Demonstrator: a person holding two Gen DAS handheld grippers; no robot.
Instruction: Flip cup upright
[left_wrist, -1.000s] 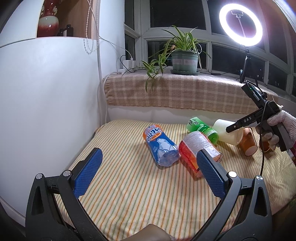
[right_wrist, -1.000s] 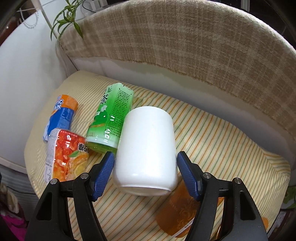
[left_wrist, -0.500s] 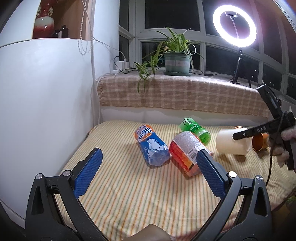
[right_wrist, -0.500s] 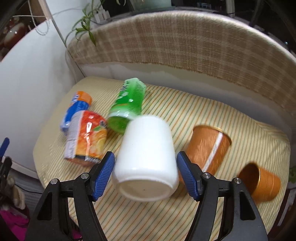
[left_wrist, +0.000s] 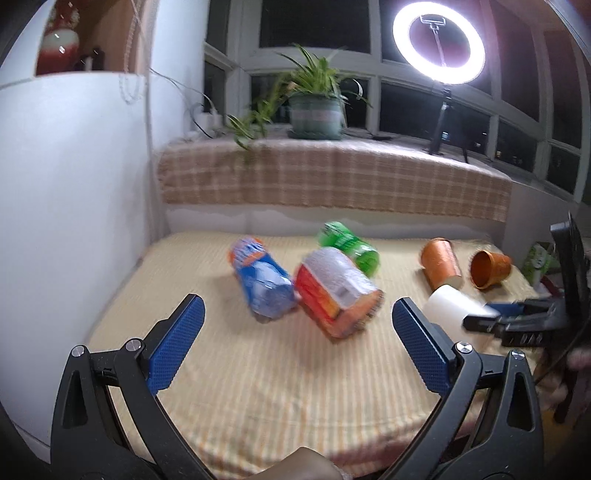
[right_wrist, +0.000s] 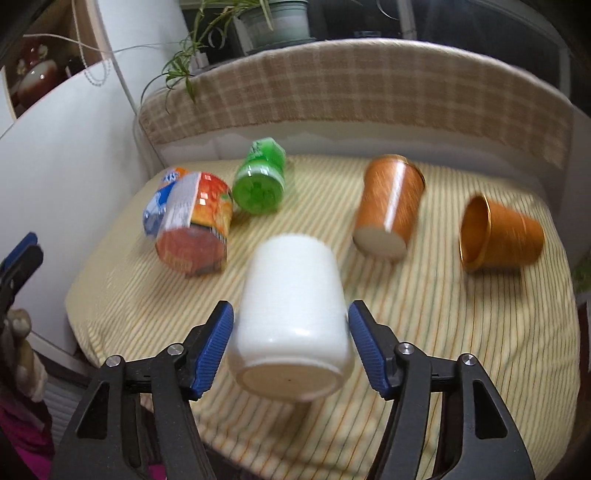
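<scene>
My right gripper (right_wrist: 291, 343) is shut on a white cup (right_wrist: 291, 314) and holds it above the striped table (right_wrist: 461, 332), lying sideways with its base toward the camera. In the left wrist view the white cup (left_wrist: 452, 308) shows at the right, held in the right gripper (left_wrist: 491, 317). My left gripper (left_wrist: 295, 339) is open and empty, above the near part of the table (left_wrist: 277, 387). The views are blurred by motion.
Lying on the table: an orange and white can (right_wrist: 195, 229), a blue bottle (left_wrist: 260, 280), a green can (right_wrist: 262, 181), an orange paper cup (right_wrist: 391, 206) and a small orange cup (right_wrist: 498, 236). A checked ledge (left_wrist: 332, 177) with a potted plant (left_wrist: 314, 107) runs behind; a white cabinet (left_wrist: 74, 184) stands left.
My right gripper has lifted the white cup and pulled it back toward the table's front edge, away from the cans. The left gripper has drawn back a little and stays open.
</scene>
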